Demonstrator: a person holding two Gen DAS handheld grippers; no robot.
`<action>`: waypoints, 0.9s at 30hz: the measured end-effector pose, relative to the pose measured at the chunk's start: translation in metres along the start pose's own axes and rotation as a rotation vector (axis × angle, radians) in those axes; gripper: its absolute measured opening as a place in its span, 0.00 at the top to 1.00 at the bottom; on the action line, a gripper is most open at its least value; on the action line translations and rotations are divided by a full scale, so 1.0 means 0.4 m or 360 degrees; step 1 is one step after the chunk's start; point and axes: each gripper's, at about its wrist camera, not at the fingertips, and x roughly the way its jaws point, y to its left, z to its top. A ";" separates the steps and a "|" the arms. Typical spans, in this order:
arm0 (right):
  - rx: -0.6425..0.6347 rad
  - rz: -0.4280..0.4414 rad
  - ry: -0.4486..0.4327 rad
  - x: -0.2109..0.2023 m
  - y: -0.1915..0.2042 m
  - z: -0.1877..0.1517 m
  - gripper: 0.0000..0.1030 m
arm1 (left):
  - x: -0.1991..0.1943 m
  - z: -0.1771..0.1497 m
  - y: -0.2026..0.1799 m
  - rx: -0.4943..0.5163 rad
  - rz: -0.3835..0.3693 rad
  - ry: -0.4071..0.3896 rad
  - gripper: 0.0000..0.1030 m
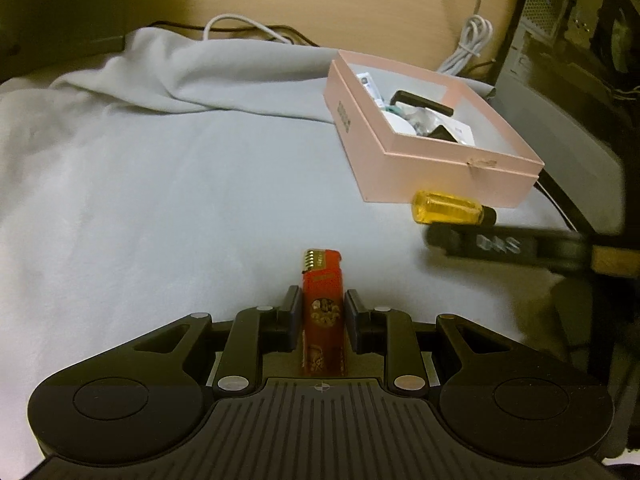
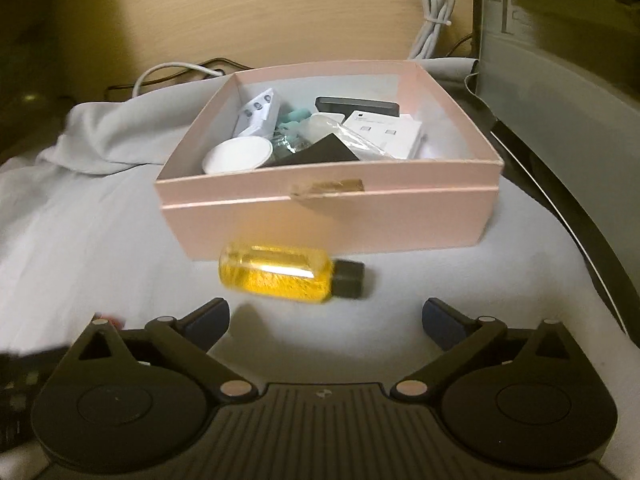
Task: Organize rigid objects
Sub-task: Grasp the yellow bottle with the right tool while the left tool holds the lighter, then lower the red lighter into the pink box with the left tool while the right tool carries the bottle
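My left gripper [image 1: 322, 309] is shut on a red lighter [image 1: 322, 312] that points forward above the grey cloth. A pink open box [image 1: 432, 168] holding several small items stands to the front right; it fills the middle of the right wrist view [image 2: 328, 216]. A small yellow bottle with a black cap [image 2: 280, 276] lies on its side on the cloth just in front of the box, also in the left wrist view [image 1: 448, 209]. My right gripper [image 2: 326, 322] is open, just short of the bottle. It shows blurred in the left wrist view [image 1: 440, 238].
A grey cloth [image 1: 168, 184] covers the surface, bunched at the back left. White cables [image 2: 434, 8] lie on the wooden desk behind. A dark computer case [image 2: 560, 80] stands along the right side, close to the box.
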 end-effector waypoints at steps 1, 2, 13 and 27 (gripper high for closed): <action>0.0000 -0.0005 -0.0001 0.006 0.010 0.003 0.00 | -0.001 -0.003 0.001 -0.0008 0.0002 -0.0007 0.74; -0.0008 -0.0006 0.0000 0.012 0.020 0.007 0.00 | -0.001 -0.003 0.001 -0.0018 0.0001 -0.0011 0.74; -0.0201 0.0056 0.0041 0.020 0.016 0.037 0.21 | 0.001 0.006 0.005 -0.0104 0.0016 0.0007 0.74; -0.0301 0.0135 0.0096 -0.113 -0.116 -0.020 0.21 | 0.004 0.010 -0.031 0.0090 0.0088 0.0057 0.74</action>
